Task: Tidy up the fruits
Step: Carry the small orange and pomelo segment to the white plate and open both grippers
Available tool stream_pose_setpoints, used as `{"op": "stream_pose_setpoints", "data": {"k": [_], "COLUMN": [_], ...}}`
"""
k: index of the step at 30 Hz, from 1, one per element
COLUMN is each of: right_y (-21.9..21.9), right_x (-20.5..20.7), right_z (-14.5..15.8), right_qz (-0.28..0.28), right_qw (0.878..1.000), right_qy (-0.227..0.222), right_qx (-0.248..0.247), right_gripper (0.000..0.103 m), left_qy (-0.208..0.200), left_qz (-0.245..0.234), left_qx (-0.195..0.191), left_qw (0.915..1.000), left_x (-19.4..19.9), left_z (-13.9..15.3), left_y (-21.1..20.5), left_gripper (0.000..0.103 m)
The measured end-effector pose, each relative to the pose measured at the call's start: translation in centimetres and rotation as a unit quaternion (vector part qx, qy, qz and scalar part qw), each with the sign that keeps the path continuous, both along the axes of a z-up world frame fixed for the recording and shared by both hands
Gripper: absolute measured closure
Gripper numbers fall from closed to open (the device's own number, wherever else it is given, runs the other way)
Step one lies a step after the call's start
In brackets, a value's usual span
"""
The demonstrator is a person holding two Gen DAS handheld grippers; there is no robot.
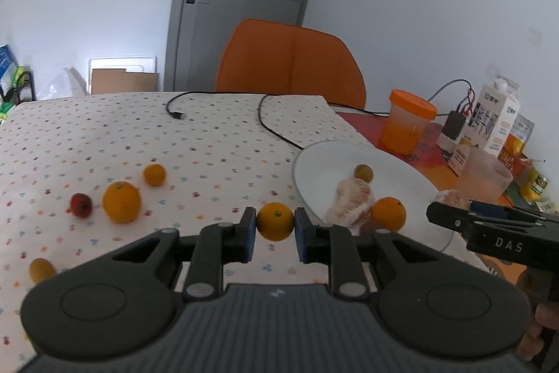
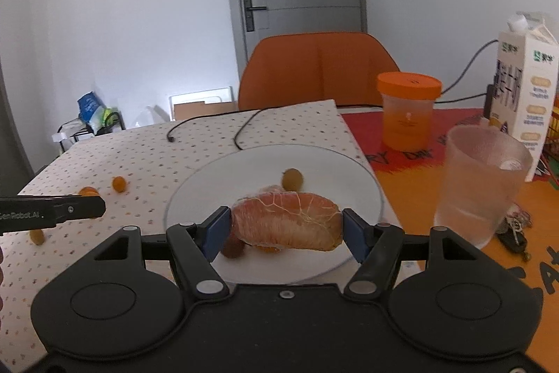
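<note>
**Both claws loaded, plate just ahead**

Your left claw (image 1: 275,226) is pinched tight on a small orange (image 1: 275,221), the blue pads on either flank of it, stem end facing you. Your right claw (image 2: 287,226) stands about half open, pressed on the two ends of a peeled pomelo segment (image 2: 287,220), which hangs lengthwise between the pads over the near part of the white plate (image 2: 353,163).

The segment is soft and its membrane thin, so don't squeeze harder; lower it until it rests on a bare part of the plate, then let go. Beneath it lie a small reddish fruit (image 2: 233,247) and something orange, only partly visible, so shift a little toward open china first. A green-yellow fruit (image 2: 292,179) sits further back on the plate.

With the left, the plate's rim is just to the right of the orange. It is round and will likely roll, so set it down in the dish, not on the edge, next to another orange (image 1: 388,213) that is already there.

Watch the frosted cup (image 2: 480,184) just beside the plate's right edge.

Out on the spotted cloth of the bench (image 1: 104,135), a big orange (image 1: 121,201), a smaller one (image 1: 154,174), a red fruit (image 1: 81,205) and a yellowish fruit (image 1: 41,269) are not yet collected.
</note>
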State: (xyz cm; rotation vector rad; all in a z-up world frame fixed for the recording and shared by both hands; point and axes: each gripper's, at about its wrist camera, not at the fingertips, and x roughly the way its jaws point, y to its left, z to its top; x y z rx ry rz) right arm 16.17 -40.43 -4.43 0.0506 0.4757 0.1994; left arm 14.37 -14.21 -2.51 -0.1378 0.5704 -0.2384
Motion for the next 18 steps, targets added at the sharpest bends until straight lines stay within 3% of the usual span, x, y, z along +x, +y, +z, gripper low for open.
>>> {"op": "stream_pose_setpoints", "data": {"k": [12, 18], "right_y": [-1.8, -2.3], "right_x": [1.7, 2.0], "right_z": [-0.2, -0.5], "right_qz": [-0.01, -0.009], "right_qw": [1.0, 1.0], "right_qy": [-0.009, -0.004], "right_qx": [-0.016, -0.001], "right_gripper": [0.037, 0.031], "left_qy": [0.0, 0.005], "left_qz": [-0.03, -0.044], "left_qx": [0.016, 0.02], "left_qw": [0.9994, 0.9988], "left_x": [1.7, 2.6], "left_z": [0.0, -0.4], "left_y": [-3.3, -4.8], "left_gripper": [0.081, 0.081]}}
